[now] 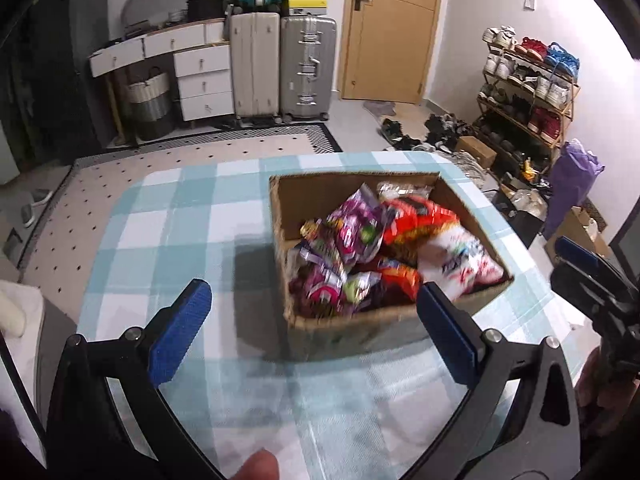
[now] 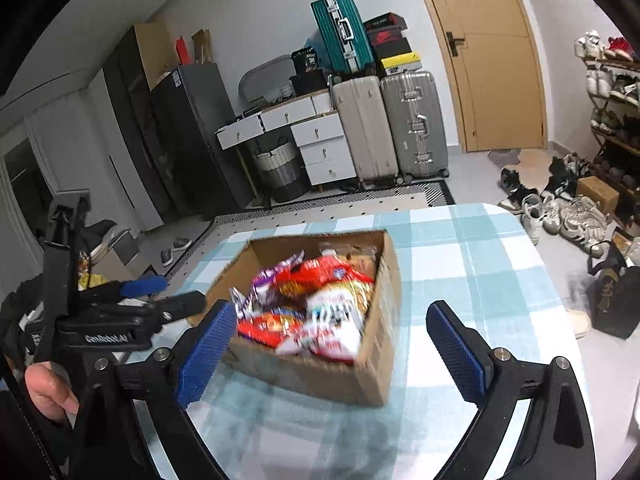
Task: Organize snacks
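Observation:
A brown cardboard box [image 1: 352,330] stands on the blue-checked table [image 1: 168,224], filled with several snack bags: purple ones [image 1: 352,236], orange-red ones [image 1: 416,220] and a white one [image 1: 464,264]. My left gripper [image 1: 312,304] is open and empty, above the table just before the box's near wall. My right gripper [image 2: 332,324] is open and empty, over the near side of the same box [image 2: 312,376]. The snack bags [image 2: 316,304] lie inside. Each gripper shows at the edge of the other's view: the right one [image 1: 576,256], the left one [image 2: 144,286].
Beyond the table are a patterned rug [image 1: 132,184], white drawers [image 1: 200,76], suitcases [image 1: 280,64], a wooden door [image 1: 388,28] and a shoe rack [image 1: 528,92] with shoes scattered on the floor. A dark bag [image 2: 612,296] stands by the table's right edge.

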The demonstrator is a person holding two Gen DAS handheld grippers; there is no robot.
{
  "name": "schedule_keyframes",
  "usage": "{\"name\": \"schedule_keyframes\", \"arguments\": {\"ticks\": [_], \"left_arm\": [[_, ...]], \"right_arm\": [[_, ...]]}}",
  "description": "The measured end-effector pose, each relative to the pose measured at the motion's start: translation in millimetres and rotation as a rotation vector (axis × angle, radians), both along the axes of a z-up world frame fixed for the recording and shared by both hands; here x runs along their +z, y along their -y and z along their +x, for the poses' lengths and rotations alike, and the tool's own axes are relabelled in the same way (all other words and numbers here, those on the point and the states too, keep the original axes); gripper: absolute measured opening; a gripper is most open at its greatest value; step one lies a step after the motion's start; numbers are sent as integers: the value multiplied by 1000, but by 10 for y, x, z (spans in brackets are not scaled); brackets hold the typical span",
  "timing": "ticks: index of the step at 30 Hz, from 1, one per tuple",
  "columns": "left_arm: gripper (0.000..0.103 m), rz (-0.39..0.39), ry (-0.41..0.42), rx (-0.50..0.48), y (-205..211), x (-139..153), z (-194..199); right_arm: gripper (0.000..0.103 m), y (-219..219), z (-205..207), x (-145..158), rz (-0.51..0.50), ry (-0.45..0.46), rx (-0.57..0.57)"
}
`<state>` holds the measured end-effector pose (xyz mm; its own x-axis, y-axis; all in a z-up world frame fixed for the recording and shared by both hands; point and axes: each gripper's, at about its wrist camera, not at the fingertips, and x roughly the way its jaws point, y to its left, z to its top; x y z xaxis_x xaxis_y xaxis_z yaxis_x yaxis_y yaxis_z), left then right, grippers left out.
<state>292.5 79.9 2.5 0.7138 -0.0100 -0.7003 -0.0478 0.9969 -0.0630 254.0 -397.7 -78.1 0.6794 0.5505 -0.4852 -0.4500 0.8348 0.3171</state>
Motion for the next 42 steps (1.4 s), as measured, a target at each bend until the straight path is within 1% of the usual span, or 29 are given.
{"name": "schedule_keyframes", "arguments": {"ticks": [2,6,10,15,19,24,26,28,30,35,38,42], "left_arm": [[102,-6,2,19,-9,-55,-154],[102,14,12,52,-10,-145,-421],[102,34,41,66,5,-205,-634],[102,72,77,92,43,-322,-859],[102,80,129,110,22,-402,-1020],[102,94,210,125,7,-501,-1148],[102,105,259,135,11,-525,-1203],[102,111,300,132,12,-524,-1234],[102,132,329,134,24,-546,-1244],[102,129,325,144,-15,-653,-1231],[102,112,328,152,-57,-680,-1243],[102,120,334,153,-42,-690,-1251]], "right_arm": [[98,64,-134,-91,10,-2,-5],[98,141,-364,-246,13,4,-8],[98,173,-602,-364,15,36,-18],[98,177,-827,-472,14,104,-45],[98,132,-890,-483,-9,151,-54],[98,61,-939,-550,-40,193,-59],[98,50,-952,-576,-48,211,-68],[98,60,-972,-587,-48,222,-76],[98,77,-988,-579,-43,241,-88],[98,65,-993,-573,-56,253,-100],[98,5,-1047,-566,-90,287,-113],[101,-100,-1121,-560,-145,333,-112]]}}
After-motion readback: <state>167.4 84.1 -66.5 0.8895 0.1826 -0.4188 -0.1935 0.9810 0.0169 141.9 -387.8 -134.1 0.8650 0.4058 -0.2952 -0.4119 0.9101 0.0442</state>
